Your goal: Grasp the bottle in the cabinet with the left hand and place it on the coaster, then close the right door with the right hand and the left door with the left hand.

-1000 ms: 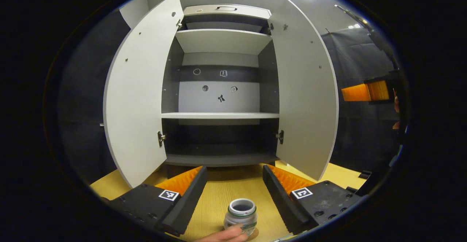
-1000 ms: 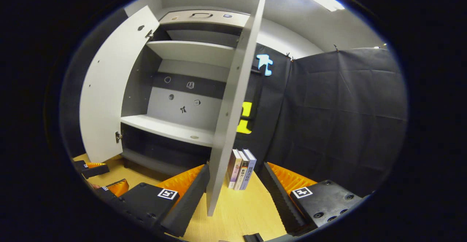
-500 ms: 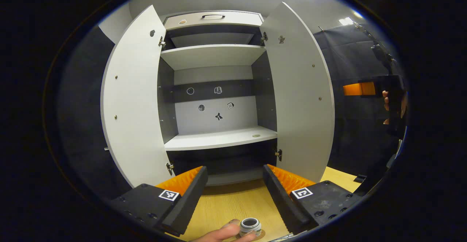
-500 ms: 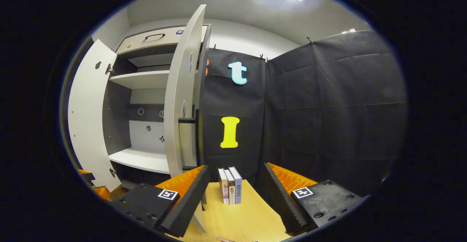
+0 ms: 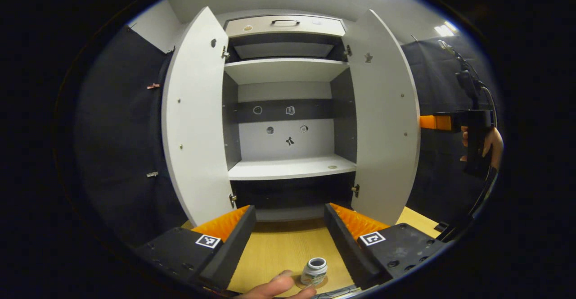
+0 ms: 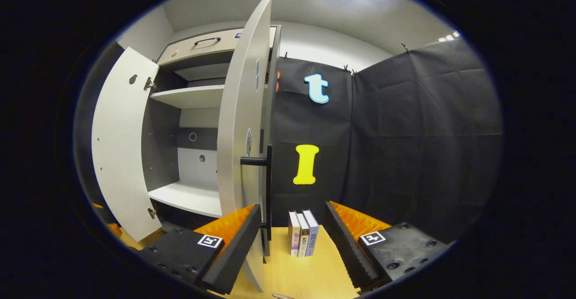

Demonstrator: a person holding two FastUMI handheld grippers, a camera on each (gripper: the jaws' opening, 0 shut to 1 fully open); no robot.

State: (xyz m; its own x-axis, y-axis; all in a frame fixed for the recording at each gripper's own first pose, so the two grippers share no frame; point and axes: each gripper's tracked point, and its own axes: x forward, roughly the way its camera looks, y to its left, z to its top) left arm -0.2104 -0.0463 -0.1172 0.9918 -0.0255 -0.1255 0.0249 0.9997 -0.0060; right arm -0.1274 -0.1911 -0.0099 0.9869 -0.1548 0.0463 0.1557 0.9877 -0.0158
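**Left gripper view: bottle down on the coaster, both cabinet doors open**

In the left gripper view the left claw point(image 5: 290, 227) is spread wide with nothing between its fingers, held above the wooden counter point(image 5: 279, 249) and facing the cabinet point(image 5: 288, 110). The bottle point(image 5: 313, 272) stands upright on the coaster point(image 5: 321, 283) at the near edge of the counter, below and just in front of the claw's gap, apart from both fingers. Its mouth is open to the camera. A person's finger point(image 5: 274, 287) lies just to the left of the bottle; whether it touches the bottle cannot be told.

The cabinet's left door point(image 5: 195, 123) and right door point(image 5: 387, 119) both swing outward, showing pale shelves and a back wall with a few small stickers point(image 5: 289, 141). A small disc point(image 5: 332, 167) lies on the middle shelf near its right end. Beyond the right door's edge, the other claw point(image 5: 434, 122) is held level by a hand point(image 5: 488, 141), pointing toward the outer face of that door.

In the right gripper view the right claw point(image 6: 291, 229) is likewise wide open and holds nothing. The right door point(image 6: 245, 146) is seen nearly edge-on, its bottom corner lying just beside the claw's left finger. The door's dark bar handle point(image 6: 265, 186) faces the booth wall. Three books point(image 6: 302, 239) stand upright on the counter point(image 6: 306, 276) between the fingers, farther back. The left door point(image 6: 121, 146) stands open at the far side.
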